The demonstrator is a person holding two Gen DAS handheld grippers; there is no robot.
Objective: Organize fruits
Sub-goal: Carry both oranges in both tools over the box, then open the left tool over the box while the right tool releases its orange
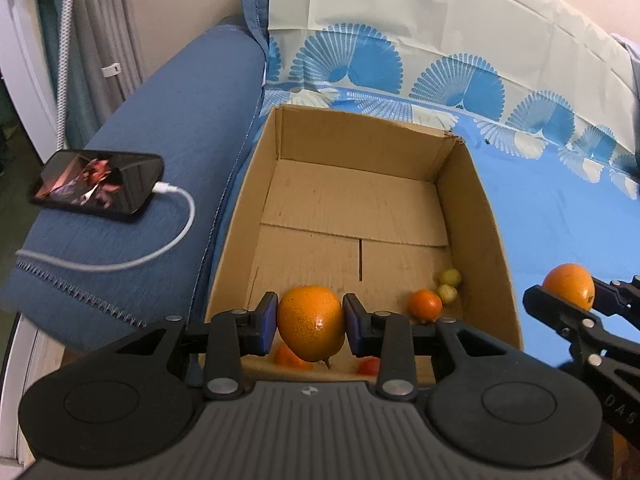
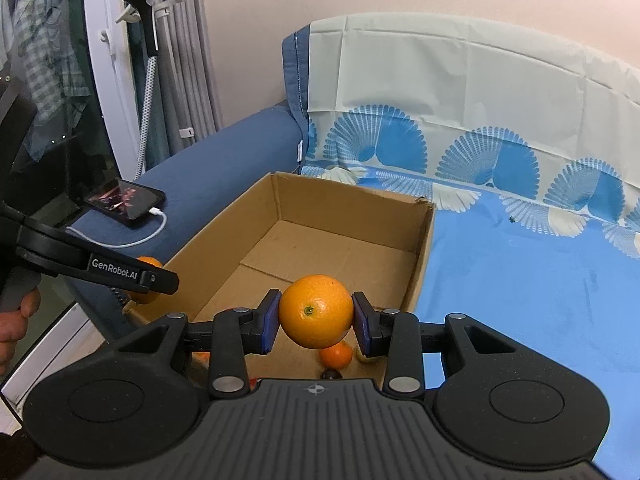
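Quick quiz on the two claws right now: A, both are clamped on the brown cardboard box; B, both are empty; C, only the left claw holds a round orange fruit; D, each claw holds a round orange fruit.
D: the left claw pinches one round orange fruit between its blue pads, and the right claw pinches another.

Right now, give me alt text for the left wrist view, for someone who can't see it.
The left gripper grips an orange above the near end of an open cardboard box holding a few small fruits. At right, the right gripper holds a second orange over a blue patterned sheet; a phone charges on the sofa arm.
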